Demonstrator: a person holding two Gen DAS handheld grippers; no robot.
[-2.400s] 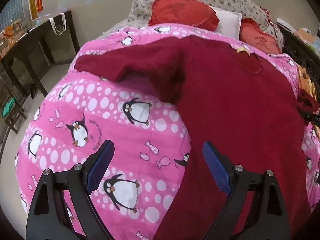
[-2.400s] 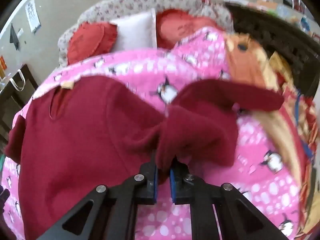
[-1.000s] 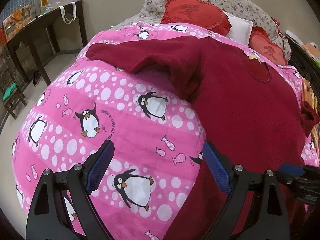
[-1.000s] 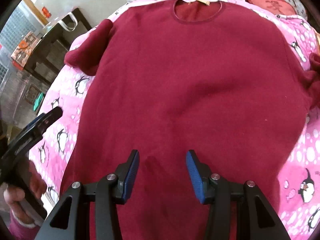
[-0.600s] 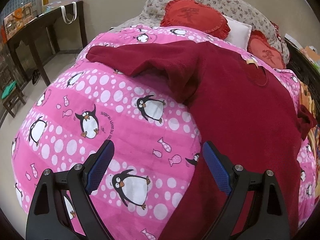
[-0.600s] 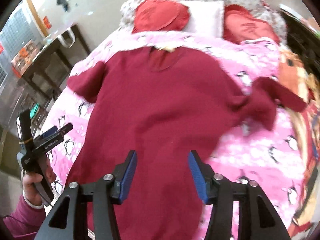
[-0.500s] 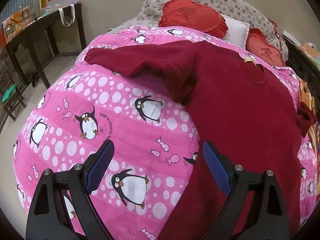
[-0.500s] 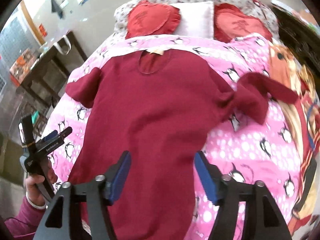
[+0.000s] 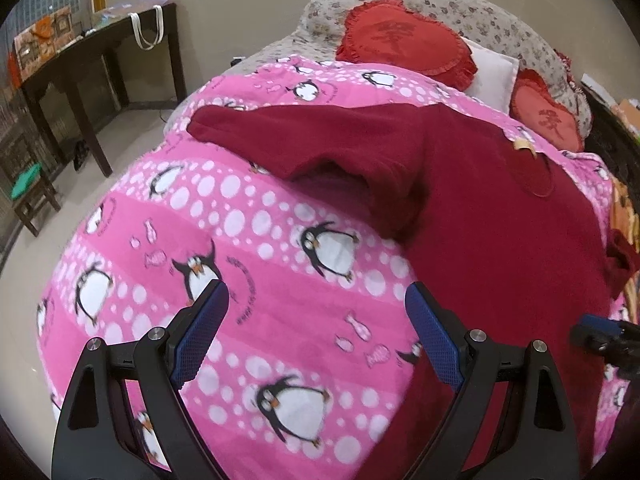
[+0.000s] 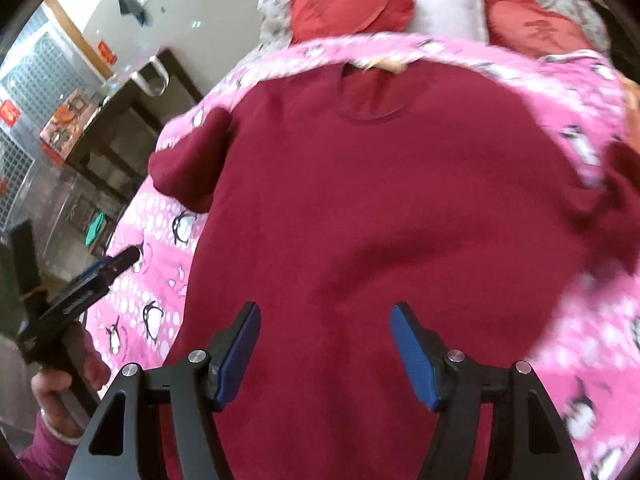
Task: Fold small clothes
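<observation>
- Maroon sweater lies flat on the penguin blanket, collar toward the pillows, hem toward both grippers.
- right gripper hovers over the hem, jaws just widened, nothing between them.
- left gripper wide too, empty, beside the sweater's left edge, nearer the spread sleeve.
- No readable writing.

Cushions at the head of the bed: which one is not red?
The white cushion, plain and rectangular. It sits between the two red cushions, which are frilled and heart-shaped.

Bare pink blanket left of sweater; cushions beyond.
</observation>
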